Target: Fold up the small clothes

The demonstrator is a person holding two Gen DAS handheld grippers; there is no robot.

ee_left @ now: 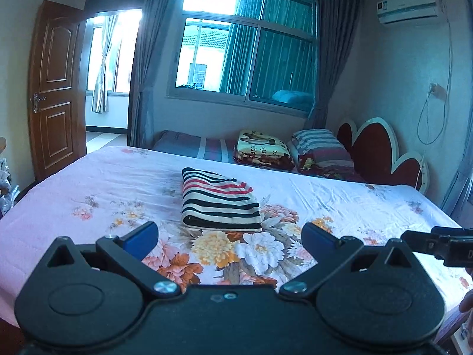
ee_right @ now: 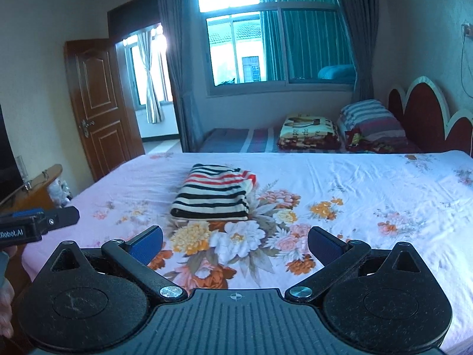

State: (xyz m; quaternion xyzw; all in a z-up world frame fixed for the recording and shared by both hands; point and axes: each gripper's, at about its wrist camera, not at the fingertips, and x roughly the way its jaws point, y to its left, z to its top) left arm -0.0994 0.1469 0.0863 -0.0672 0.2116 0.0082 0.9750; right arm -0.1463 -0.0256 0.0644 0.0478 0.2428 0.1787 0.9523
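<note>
A small garment with black, red and cream stripes point(ee_left: 220, 202) lies folded into a compact rectangle on the pink floral bedsheet point(ee_left: 88, 183); in the right wrist view the same folded garment point(ee_right: 214, 193) sits left of centre. My left gripper point(ee_left: 229, 238) hovers just short of its near edge, jaws wide apart and empty. My right gripper point(ee_right: 235, 244) is likewise open and empty, a little back from the garment. The right gripper's body point(ee_left: 443, 244) shows at the left view's right edge, and the left gripper's body point(ee_right: 38, 222) at the right view's left edge.
Folded blankets point(ee_left: 263, 151) and a striped pillow point(ee_left: 322, 148) lie on a second bed by the red headboard point(ee_left: 375, 153). A wooden door point(ee_left: 56, 88) stands open at left. A wooden stand point(ee_right: 38, 189) is beside the bed. A hand point(ee_right: 6, 304) shows at the edge.
</note>
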